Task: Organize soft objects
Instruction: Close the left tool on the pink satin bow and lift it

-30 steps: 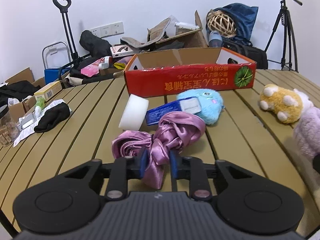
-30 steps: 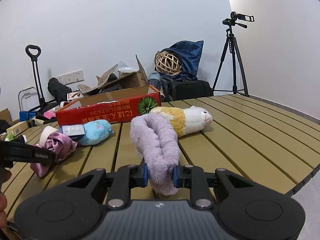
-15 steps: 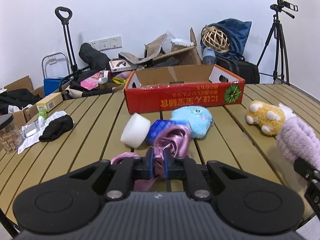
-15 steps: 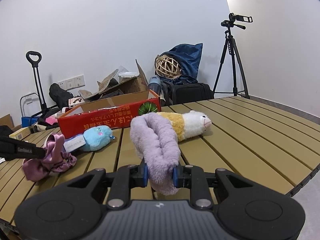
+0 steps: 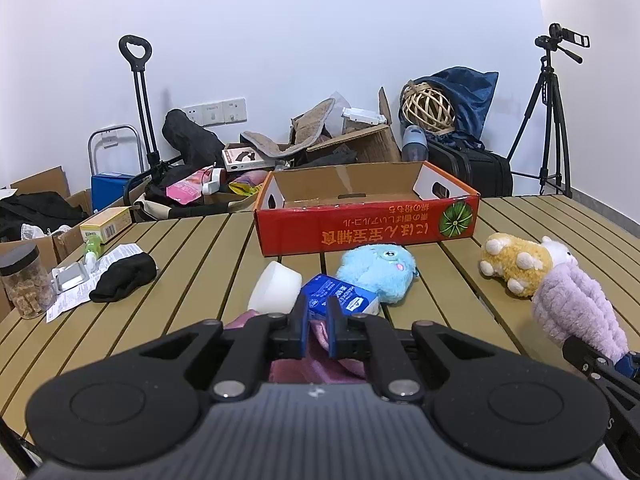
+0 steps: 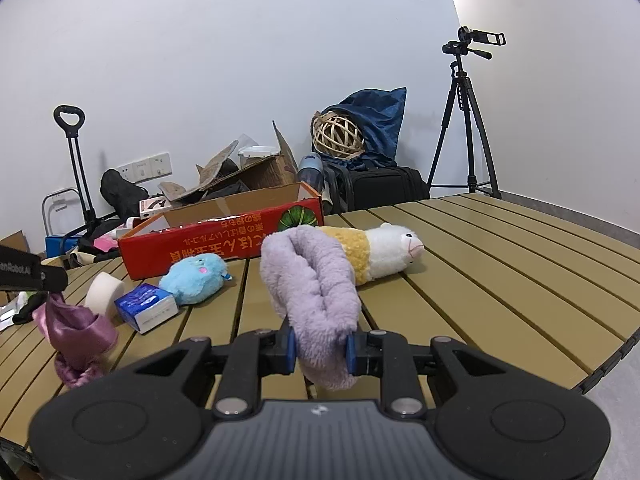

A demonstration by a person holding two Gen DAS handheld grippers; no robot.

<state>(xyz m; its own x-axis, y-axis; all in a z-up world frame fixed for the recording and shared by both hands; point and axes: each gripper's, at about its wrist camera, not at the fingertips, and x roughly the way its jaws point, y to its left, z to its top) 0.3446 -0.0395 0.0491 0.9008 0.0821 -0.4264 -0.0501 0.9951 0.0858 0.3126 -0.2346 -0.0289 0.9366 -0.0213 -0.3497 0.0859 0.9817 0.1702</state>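
Observation:
My left gripper (image 5: 318, 330) is shut on a pink satin cloth (image 5: 320, 360), which hangs below it clear of the table (image 6: 76, 332). My right gripper (image 6: 320, 346) is shut on a fluffy lilac cloth (image 6: 312, 284), seen at the right edge of the left wrist view (image 5: 576, 304). An open red cardboard box (image 5: 368, 228) stands on the slatted table ahead. In front of it lie a blue plush (image 5: 378, 268) and a yellow-and-white plush sheep (image 6: 384, 248).
A white tape roll (image 5: 276, 286) and a blue tissue pack (image 5: 340, 300) lie near the blue plush. A black sock (image 5: 124, 280), papers and a jar (image 5: 26, 280) sit at the table's left. Boxes, bags and a tripod (image 6: 468, 120) stand behind the table.
The left gripper closed on the pink cloth and lifted it off the table, so it now hangs beneath the fingers. The right gripper kept its hold on the lilac cloth and rose slightly.

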